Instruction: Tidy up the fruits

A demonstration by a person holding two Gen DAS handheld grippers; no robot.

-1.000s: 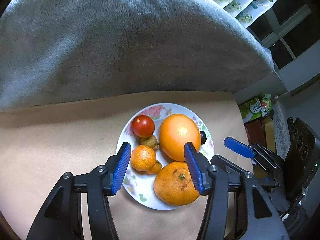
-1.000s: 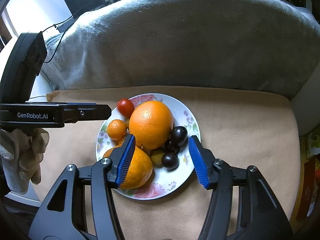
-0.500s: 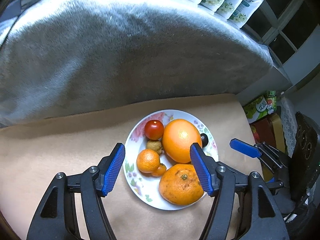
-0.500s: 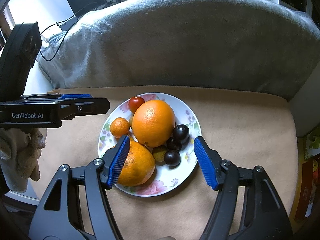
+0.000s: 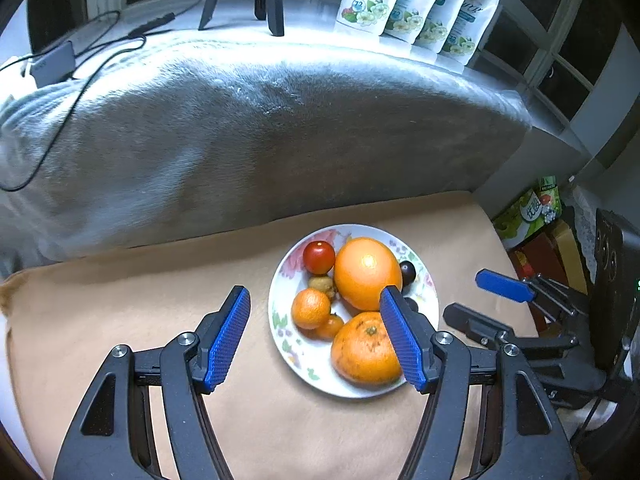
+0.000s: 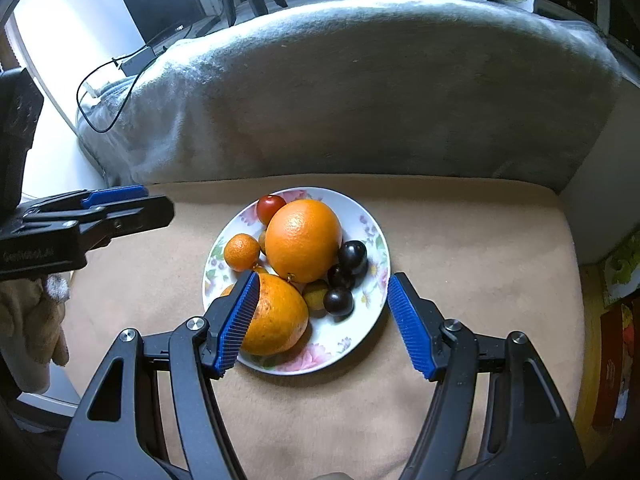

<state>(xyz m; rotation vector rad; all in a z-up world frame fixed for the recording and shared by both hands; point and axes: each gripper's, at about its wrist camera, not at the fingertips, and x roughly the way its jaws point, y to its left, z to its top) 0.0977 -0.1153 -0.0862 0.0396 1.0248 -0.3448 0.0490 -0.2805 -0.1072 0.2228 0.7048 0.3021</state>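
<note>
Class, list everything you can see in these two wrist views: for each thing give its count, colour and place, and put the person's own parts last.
Plate: one, white with flowers, on the beige cushion.
Large orange: one, orange, plate centre.
Rough-skinned orange: one, orange, near edge of the plate.
Mandarin: one, orange, left side of the plate.
Tomato: one, red, far side of the plate.
Dark round fruits: three, near-black, right of the large orange.
Cushion: one, beige, under the plate.
Blanket: one, grey, behind the cushion.
Pouches: four, white, on the ledge behind.
Left gripper: black with blue pads, open, empty.
Right gripper: the same, open, empty.
</note>
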